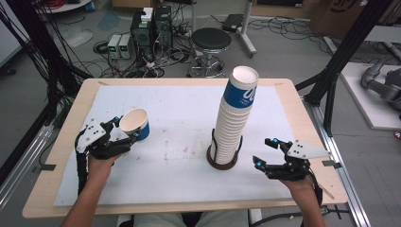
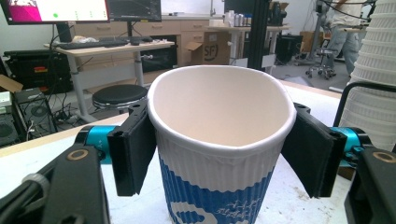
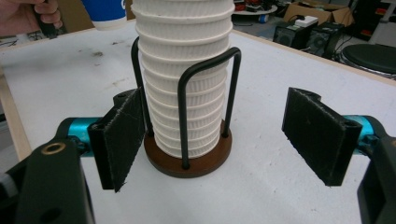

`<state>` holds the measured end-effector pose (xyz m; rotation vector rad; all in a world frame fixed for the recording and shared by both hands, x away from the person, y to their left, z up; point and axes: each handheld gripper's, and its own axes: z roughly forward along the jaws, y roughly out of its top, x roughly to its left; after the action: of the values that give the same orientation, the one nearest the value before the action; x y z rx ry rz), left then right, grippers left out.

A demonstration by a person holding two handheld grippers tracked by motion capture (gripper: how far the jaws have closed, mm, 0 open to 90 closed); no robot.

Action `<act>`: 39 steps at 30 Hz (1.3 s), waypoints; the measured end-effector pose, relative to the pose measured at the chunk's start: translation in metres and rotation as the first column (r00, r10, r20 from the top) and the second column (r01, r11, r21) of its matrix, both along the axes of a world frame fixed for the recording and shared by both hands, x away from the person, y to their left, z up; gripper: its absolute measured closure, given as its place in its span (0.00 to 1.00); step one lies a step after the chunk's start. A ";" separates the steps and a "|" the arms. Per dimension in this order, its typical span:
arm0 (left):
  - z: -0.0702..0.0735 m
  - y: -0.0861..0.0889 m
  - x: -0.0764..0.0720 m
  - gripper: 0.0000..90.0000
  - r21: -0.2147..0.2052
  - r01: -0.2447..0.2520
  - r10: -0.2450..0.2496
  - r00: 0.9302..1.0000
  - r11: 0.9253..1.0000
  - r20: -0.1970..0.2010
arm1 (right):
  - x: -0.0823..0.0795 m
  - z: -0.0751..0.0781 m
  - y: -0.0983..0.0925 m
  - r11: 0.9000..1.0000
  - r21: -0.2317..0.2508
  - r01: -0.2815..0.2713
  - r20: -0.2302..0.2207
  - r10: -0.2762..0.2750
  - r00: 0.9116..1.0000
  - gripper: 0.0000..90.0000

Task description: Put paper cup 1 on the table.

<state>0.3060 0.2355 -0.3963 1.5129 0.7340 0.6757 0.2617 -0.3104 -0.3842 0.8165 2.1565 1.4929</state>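
- Paper cup [image 2: 219, 154], white inside with a ribbed sleeve that goes from white to blue: judged very light and thin-walled. Its rim already looks pressed slightly out of round in the left gripper view, so a harder squeeze would likely crumple it.
- Left gripper [image 1: 126, 129] is clamped on this cup, one black pad [image 2: 133, 149] on each side just under the rolled rim. That seems the best place to hold, since the rim stiffens the wall there and the ribbed paper should not slip on the pads.
- The held cup sits well to the left of the cup holder [image 1: 222, 158], a dark round base with black wire hoops near the table's middle, and appears lifted and tilted, mouth facing up and towards the person.
- Right gripper [image 1: 265, 152] stands just right of the holder, jaws apart and nothing between them; the right gripper view looks between its pads at the holder's base.
- Tall stack of nested ribbed cups [image 1: 234, 120] rises from the holder and leans a little to the right, so it may tip if knocked; its top cup shows the same blue band.
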 end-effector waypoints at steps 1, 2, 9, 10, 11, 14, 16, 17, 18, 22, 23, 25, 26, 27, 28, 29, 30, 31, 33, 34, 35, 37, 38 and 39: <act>0.000 0.000 0.000 0.33 0.000 -0.002 0.002 1.000 1.000 0.001 | 0.000 0.000 -0.001 1.000 0.000 0.004 0.002 -0.004 1.000 0.24; 0.000 0.000 0.001 0.33 0.005 0.000 0.000 1.000 1.000 0.003 | 0.001 0.000 -0.002 1.000 0.001 0.011 0.004 -0.011 1.000 0.24; 0.001 0.002 0.012 0.33 0.004 -0.011 0.011 1.000 1.000 0.003 | -0.001 0.000 -0.005 0.999 0.003 0.033 0.002 -0.033 0.999 0.24; 0.001 0.003 0.015 0.33 0.001 -0.013 0.013 1.000 1.000 0.001 | 0.000 0.000 -0.005 0.999 0.004 0.035 0.003 -0.035 0.999 0.24; 0.001 0.003 0.020 0.33 -0.001 -0.013 0.013 1.000 1.000 -0.001 | 0.000 0.000 -0.005 0.999 0.004 0.036 0.003 -0.036 0.999 0.24; -0.002 0.004 0.032 0.33 -0.023 -0.014 0.014 1.000 1.000 -0.011 | 0.000 -0.001 -0.005 0.999 -0.003 0.039 0.003 -0.039 0.999 0.24; -0.002 0.004 0.039 0.33 -0.033 -0.023 0.022 1.000 0.999 -0.013 | -0.001 -0.001 -0.007 0.999 -0.001 0.042 0.006 -0.042 0.999 0.24; -0.002 0.004 0.039 0.33 -0.033 -0.023 0.022 1.000 0.999 -0.013 | -0.001 -0.001 -0.007 0.999 -0.001 0.042 0.006 -0.042 0.999 0.24; -0.003 0.003 0.042 0.33 -0.035 -0.027 0.026 1.000 0.999 -0.013 | -0.002 -0.001 -0.008 0.999 0.005 0.044 0.001 -0.044 0.999 0.24; -0.003 0.000 0.059 0.33 -0.004 -0.038 0.038 0.999 0.999 -0.024 | -0.002 -0.002 -0.007 0.999 0.002 0.041 -0.001 -0.041 0.999 0.24; -0.004 -0.001 0.062 0.33 0.001 -0.042 0.042 0.999 0.999 -0.031 | -0.002 -0.003 -0.007 0.999 -0.001 0.040 0.002 -0.040 0.999 0.24; -0.007 -0.002 0.067 0.33 0.002 -0.047 0.047 0.998 0.999 -0.039 | -0.002 -0.003 -0.007 0.999 0.000 0.039 0.002 -0.039 0.999 0.24; -0.009 -0.003 0.070 0.33 -0.004 -0.053 0.053 0.997 0.999 -0.050 | -0.002 -0.003 -0.007 0.999 0.000 0.039 0.000 -0.039 0.999 0.24; -0.012 -0.003 0.072 0.33 -0.007 -0.054 0.053 0.997 0.999 -0.062 | -0.002 -0.003 -0.007 0.999 -0.001 0.041 0.002 -0.041 0.999 0.24; -0.015 -0.004 0.074 0.33 -0.011 -0.055 0.054 0.996 0.998 -0.076 | -0.002 -0.003 -0.007 0.999 -0.003 0.039 -0.002 -0.039 0.999 0.24; -0.017 -0.005 0.076 0.33 -0.014 -0.053 0.052 0.995 0.998 -0.087 | -0.002 -0.004 -0.007 0.999 -0.004 0.039 -0.001 -0.039 0.999 0.24; -0.019 -0.007 0.078 0.33 -0.010 -0.052 0.051 0.994 0.999 -0.094 | -0.002 -0.004 -0.007 0.999 -0.007 0.040 -0.005 -0.040 0.999 0.24; -0.021 -0.009 0.079 0.33 -0.007 -0.052 0.051 0.994 0.999 -0.099 | -0.002 -0.004 -0.006 0.999 -0.006 0.040 -0.004 -0.040 0.999 0.24; -0.024 -0.012 0.081 0.33 0.006 -0.052 0.052 0.993 0.999 -0.107 | -0.002 -0.005 -0.006 0.999 -0.006 0.039 -0.005 -0.039 0.999 0.24; -0.026 -0.013 0.083 0.33 0.016 -0.050 0.052 0.992 0.999 -0.111 | -0.002 -0.005 -0.006 0.999 -0.006 0.038 -0.006 -0.038 0.999 0.24; -0.029 -0.014 0.084 0.33 0.030 -0.051 0.055 0.991 0.998 -0.121 | -0.002 -0.005 -0.006 0.999 -0.007 0.037 -0.010 -0.037 0.999 0.24; -0.032 -0.016 0.086 0.33 0.045 -0.051 0.057 0.989 0.998 -0.137 | -0.002 -0.005 -0.005 0.999 -0.006 0.037 -0.008 -0.037 0.999 0.24; -0.034 -0.017 0.087 0.33 0.056 -0.051 0.058 0.988 0.997 -0.142 | -0.002 -0.005 -0.005 0.999 -0.006 0.037 -0.009 -0.037 0.999 0.24; -0.035 -0.018 0.087 0.33 0.063 -0.051 0.060 0.988 0.997 -0.143 | -0.002 -0.005 -0.006 0.999 -0.006 0.038 -0.011 -0.038 0.999 0.24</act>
<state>0.3931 0.2174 -0.4312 1.6136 0.8757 0.6385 0.2596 -0.3160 -0.3897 0.8604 2.1400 1.4667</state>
